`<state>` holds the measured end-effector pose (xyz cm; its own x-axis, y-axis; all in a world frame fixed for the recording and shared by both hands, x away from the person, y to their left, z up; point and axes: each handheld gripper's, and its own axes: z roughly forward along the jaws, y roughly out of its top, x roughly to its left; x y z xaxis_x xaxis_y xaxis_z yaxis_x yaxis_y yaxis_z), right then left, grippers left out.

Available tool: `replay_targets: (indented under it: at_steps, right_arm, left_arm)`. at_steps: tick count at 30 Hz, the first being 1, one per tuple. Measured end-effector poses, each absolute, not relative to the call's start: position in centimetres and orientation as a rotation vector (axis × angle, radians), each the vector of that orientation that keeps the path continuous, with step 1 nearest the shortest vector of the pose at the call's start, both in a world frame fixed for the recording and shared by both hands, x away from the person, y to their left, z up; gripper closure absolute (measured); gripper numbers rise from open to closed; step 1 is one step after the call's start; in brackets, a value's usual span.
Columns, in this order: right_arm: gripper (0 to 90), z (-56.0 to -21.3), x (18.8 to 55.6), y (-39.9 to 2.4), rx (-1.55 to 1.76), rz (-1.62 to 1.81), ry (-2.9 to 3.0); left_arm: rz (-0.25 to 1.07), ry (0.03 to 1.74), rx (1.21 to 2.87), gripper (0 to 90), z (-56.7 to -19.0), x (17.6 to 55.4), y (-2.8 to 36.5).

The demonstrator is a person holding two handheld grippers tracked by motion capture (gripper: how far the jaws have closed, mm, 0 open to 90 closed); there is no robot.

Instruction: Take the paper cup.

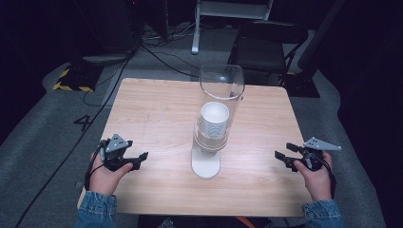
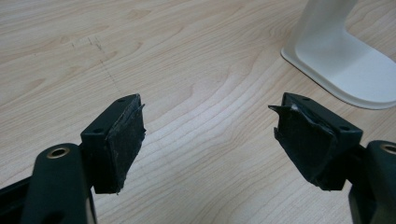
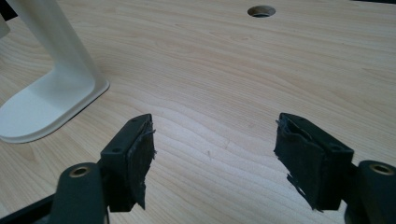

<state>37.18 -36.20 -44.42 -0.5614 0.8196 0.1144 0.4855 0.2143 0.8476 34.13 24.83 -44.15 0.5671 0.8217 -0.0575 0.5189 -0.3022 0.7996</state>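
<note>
A clear tube dispenser [image 1: 221, 90] on a white stand [image 1: 206, 164] rises at the middle of the wooden table [image 1: 157, 114], with a stack of white paper cups [image 1: 214, 118] inside it. My left gripper [image 1: 142, 156] rests near the table's left front, held by a hand, its jaws apart with only bare wood between them [image 2: 208, 128]. My right gripper [image 1: 279, 154] sits at the right front, open too, nothing between its pads [image 3: 212, 144]. The stand's white base [image 2: 345, 60] lies ahead of the left jaws, and the same base [image 3: 51, 100] to the left of the right jaws.
A round cable hole [image 3: 261, 10] pierces the tabletop far ahead of the right gripper. Behind the table stand a dark folding chair [image 1: 266, 45] and a white frame leg [image 1: 196, 28]. Cables [image 1: 119, 71] trail over the grey floor at the left.
</note>
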Motion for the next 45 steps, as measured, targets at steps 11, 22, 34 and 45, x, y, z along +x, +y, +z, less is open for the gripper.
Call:
replay_targets:
  at_steps: [11, 22, 34, 45]
  right_arm:
    - [21.4, -44.3, 37.0, -36.3, 1.242, 1.282, 2.095]
    - [16.6, -44.3, 37.1, -34.3, 1.218, 1.343, 2.094]
    - [21.3, -43.8, 38.5, -28.6, 1.075, 1.400, 2.224]
    - [21.3, -43.5, 38.0, -23.9, 0.935, 1.475, 2.327]
  left_arm:
    - [0.474, 1.083, 1.966, 24.2, -44.0, 34.2, 25.0]
    - [0.492, 1.090, 1.959, 25.0, -43.9, 33.9, 25.1]
    - [0.511, 1.133, 1.933, 25.1, -44.1, 32.3, 26.7]
    - [0.510, 1.132, 1.943, 24.2, -44.5, 32.8, 26.4]
